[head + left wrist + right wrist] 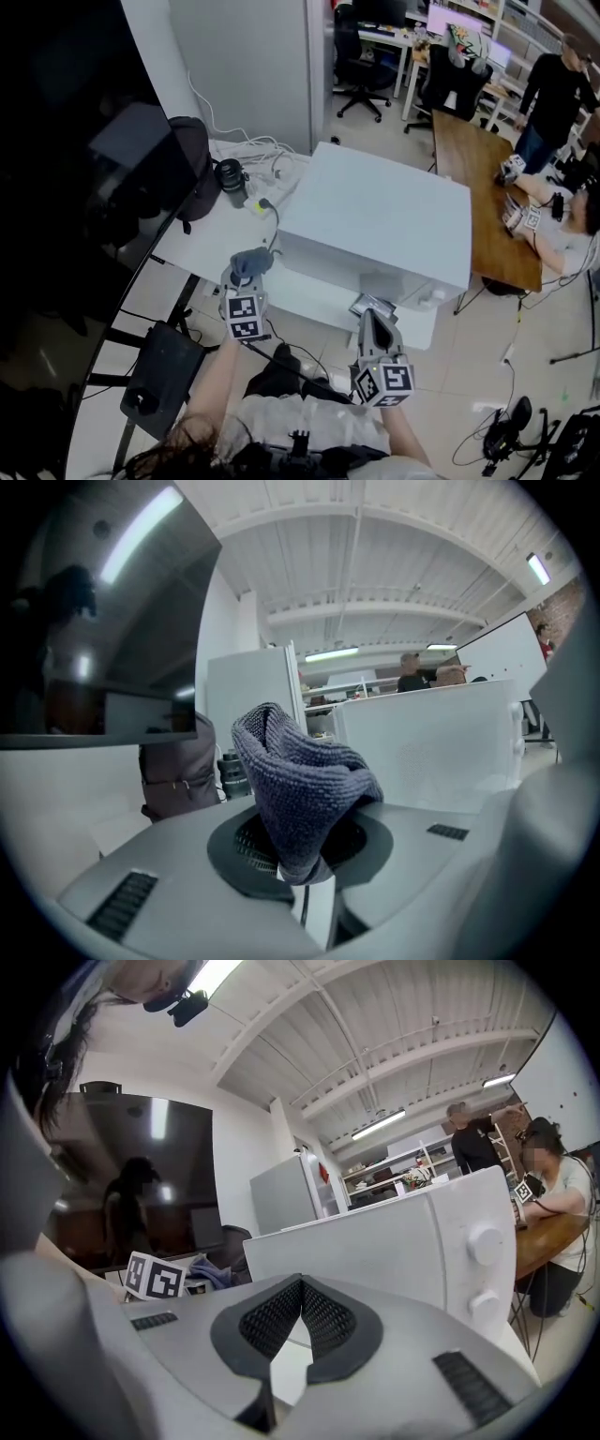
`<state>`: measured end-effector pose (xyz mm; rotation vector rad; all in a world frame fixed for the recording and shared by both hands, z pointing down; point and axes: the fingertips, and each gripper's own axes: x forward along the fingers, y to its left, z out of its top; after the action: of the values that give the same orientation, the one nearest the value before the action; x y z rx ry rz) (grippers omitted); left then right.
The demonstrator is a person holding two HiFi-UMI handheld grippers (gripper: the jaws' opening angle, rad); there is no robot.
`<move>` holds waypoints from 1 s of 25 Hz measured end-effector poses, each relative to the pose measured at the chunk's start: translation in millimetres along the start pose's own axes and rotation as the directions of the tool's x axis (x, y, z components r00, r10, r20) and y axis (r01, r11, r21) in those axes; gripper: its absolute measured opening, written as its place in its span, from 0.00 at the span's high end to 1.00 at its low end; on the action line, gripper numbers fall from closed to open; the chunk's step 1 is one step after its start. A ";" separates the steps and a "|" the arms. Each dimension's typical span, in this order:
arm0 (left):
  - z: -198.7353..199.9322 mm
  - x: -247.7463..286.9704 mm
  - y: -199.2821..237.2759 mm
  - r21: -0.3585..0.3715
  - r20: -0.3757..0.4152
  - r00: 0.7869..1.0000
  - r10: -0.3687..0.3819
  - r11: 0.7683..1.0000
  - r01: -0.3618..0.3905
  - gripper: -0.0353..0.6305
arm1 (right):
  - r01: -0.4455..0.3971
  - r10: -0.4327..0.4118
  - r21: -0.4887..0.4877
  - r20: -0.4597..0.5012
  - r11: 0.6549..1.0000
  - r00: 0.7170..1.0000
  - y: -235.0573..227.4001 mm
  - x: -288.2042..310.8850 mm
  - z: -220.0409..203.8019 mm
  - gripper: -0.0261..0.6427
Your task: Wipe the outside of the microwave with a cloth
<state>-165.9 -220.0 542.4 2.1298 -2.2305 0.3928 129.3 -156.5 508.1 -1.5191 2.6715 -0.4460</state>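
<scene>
Closest in the head view, the left gripper (249, 274) and right gripper (375, 323) hung near the boxy white microwave (375, 220). The left gripper view showed its jaws clamped on a crumpled grey-blue knitted cloth (300, 789). In the right gripper view, its jaws met with nothing between.

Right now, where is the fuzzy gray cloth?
The cloth is pinched in the left gripper, at the head view's left, close beside the white microwave.

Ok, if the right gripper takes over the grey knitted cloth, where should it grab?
Likely the free bunch of the grey knitted cloth standing beyond the left gripper's jaws, which pinch its lower end. Come from the right; the right gripper is shut, so open first.
</scene>
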 end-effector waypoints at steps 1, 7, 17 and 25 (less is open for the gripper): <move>4.6 6.6 4.9 0.013 0.008 1.000 0.002 1.000 -0.002 0.88 | -0.008 0.008 0.001 0.005 1.000 1.000 4.9 4.2 2.2 0.94; 23.0 62.2 29.4 0.028 0.029 0.999 -0.021 0.999 0.020 0.88 | 0.050 -0.051 0.020 0.031 0.999 0.998 14.5 31.0 13.8 0.94; 48.2 182.3 38.8 0.049 0.040 0.972 -0.233 0.972 0.231 0.88 | 0.277 -0.282 0.057 0.123 0.959 0.952 23.0 51.9 27.9 0.94; 65.5 254.5 -25.7 0.184 0.030 0.931 -0.364 0.918 0.352 0.88 | 0.391 -0.398 0.081 0.126 0.917 0.908 24.7 52.5 28.5 0.94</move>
<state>-146.3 -483.2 533.1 2.6092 -1.8303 0.5237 86.2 -195.7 480.0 -1.9982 2.2246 -0.4017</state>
